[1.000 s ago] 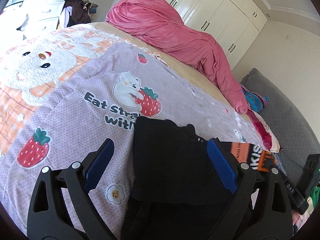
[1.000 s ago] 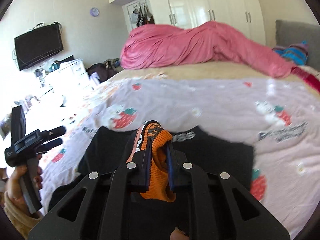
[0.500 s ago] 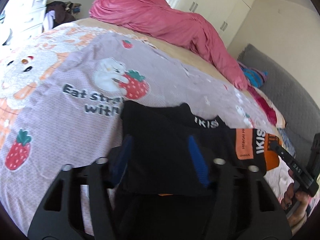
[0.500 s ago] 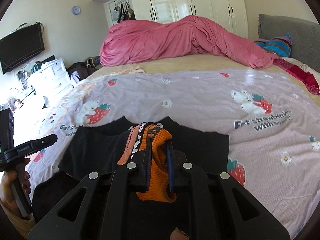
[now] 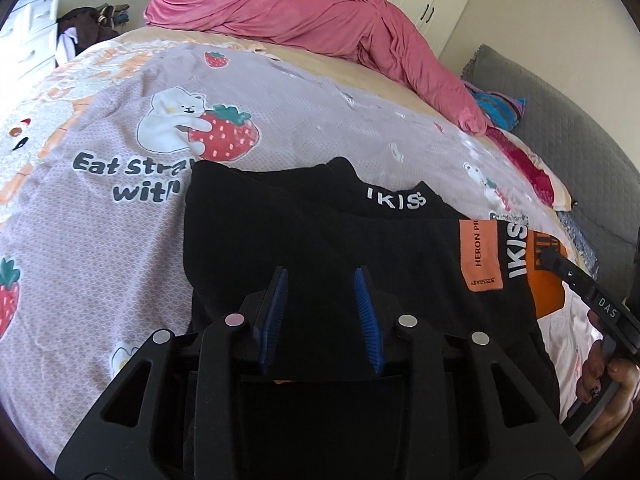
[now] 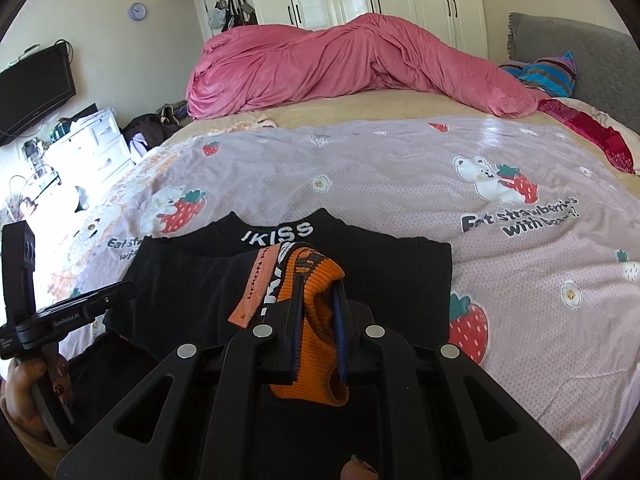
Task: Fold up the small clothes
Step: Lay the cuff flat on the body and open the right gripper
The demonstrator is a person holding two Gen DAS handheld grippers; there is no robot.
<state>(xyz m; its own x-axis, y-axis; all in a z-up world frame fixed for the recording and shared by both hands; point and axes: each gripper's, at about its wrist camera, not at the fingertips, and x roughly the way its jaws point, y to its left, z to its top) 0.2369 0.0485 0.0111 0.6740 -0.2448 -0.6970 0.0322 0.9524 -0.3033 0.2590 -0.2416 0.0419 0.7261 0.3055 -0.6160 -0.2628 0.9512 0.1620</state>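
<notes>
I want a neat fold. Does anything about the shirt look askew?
Yes. The right gripper pinches the orange cuff, bunching that sleeve into a lump atop the black shirt, not flat.

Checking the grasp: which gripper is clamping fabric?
The right gripper: its fingers pinch the orange cuff. The left gripper is partly open over the black top.

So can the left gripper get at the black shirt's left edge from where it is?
Probably yes: the left gripper hangs partly open over the black shirt, nothing lies between it and that edge, and the right gripper grips the orange cuff elsewhere.
</notes>
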